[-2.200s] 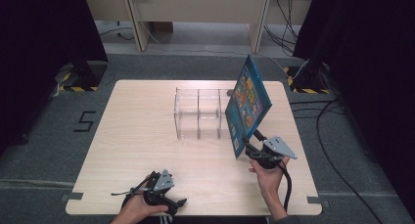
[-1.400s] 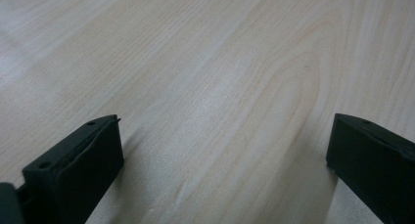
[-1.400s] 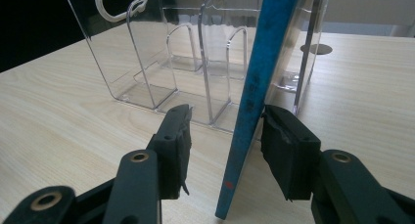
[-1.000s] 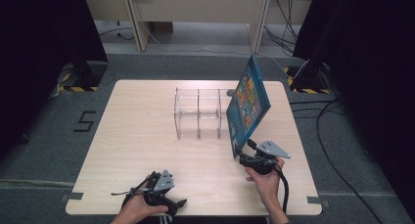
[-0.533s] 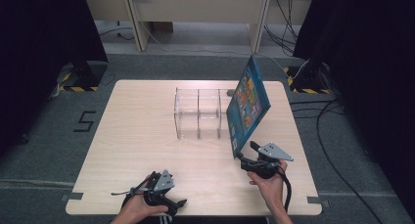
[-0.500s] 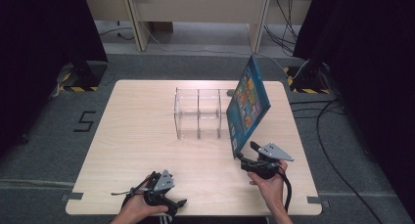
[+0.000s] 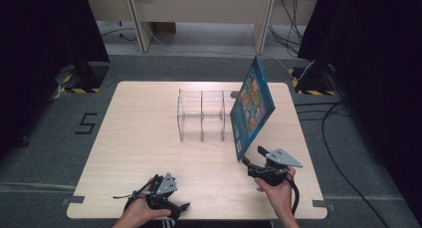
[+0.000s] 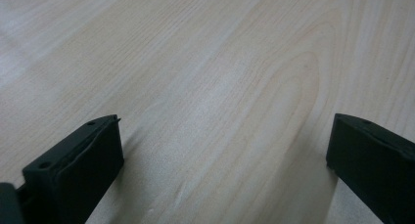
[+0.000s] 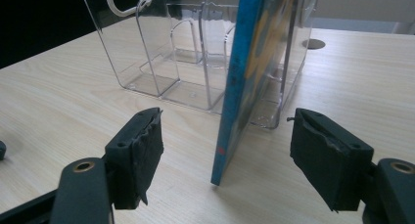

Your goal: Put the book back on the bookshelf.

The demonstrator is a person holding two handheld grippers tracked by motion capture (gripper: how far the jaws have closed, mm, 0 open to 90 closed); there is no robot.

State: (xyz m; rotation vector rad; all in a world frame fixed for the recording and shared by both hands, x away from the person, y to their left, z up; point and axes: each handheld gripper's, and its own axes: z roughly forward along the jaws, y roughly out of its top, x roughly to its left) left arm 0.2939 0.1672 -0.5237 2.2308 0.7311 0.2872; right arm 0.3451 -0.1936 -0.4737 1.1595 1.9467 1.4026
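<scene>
Pale wood-grain surface [image 7: 139,133] carries the scene, with a clear plastic three-bay organiser [image 7: 201,116] standing near its middle as the landmark. Against the right end of that organiser leans a thin blue picture book with a bright illustrated cover [image 7: 254,108], standing tilted on its lower corner, its top toward the organiser's far side. Judging by how things lie, the step in hand looks like the release: the book has been propped beside the organiser, not slotted into any bay. The right tongs [image 7: 255,159] sit at the book's near lower corner; in the right gripper view their jaws have just been opening and stand well apart, the book's edge [image 9: 244,87] between them but untouched by either pad. The left tongs [image 7: 185,206] rest well apart from the organiser, at the near edge of the surface, jaws spread over bare wood. Next, the right hand would probably need to back straight away without nudging the corner, since a lean this steep may slide. Cover lettering is too small to read; a "5" [image 7: 87,123] is marked on the grey floor, left of the surface.
</scene>
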